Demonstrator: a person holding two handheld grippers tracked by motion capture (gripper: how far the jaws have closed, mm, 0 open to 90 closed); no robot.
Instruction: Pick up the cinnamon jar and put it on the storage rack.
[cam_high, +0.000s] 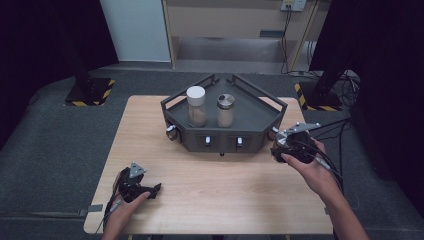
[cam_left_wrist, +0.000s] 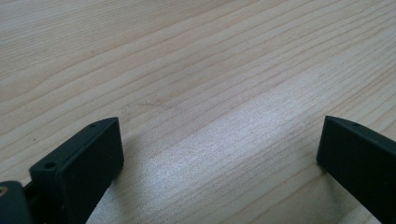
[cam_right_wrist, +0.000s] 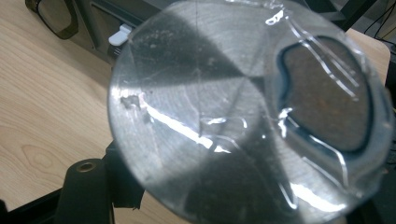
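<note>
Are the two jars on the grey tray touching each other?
Apart. In the high view, the white-lidded jar and the metal-lidded jar stand side by side on the tray with bare tray floor between them.

A clear jar with a round brushed-metal lid (cam_right_wrist: 205, 116) lay tipped on its side in the right gripper (cam_high: 287, 145), lid facing the camera, brown powder visible through its wall, beside the grey tray's (cam_high: 272, 120) right edge

Jar (cam_right_wrist: 243, 116) blurred, cut off by frame edges in right gripper view; hides right fingers. Jar contents indistinct.
</note>
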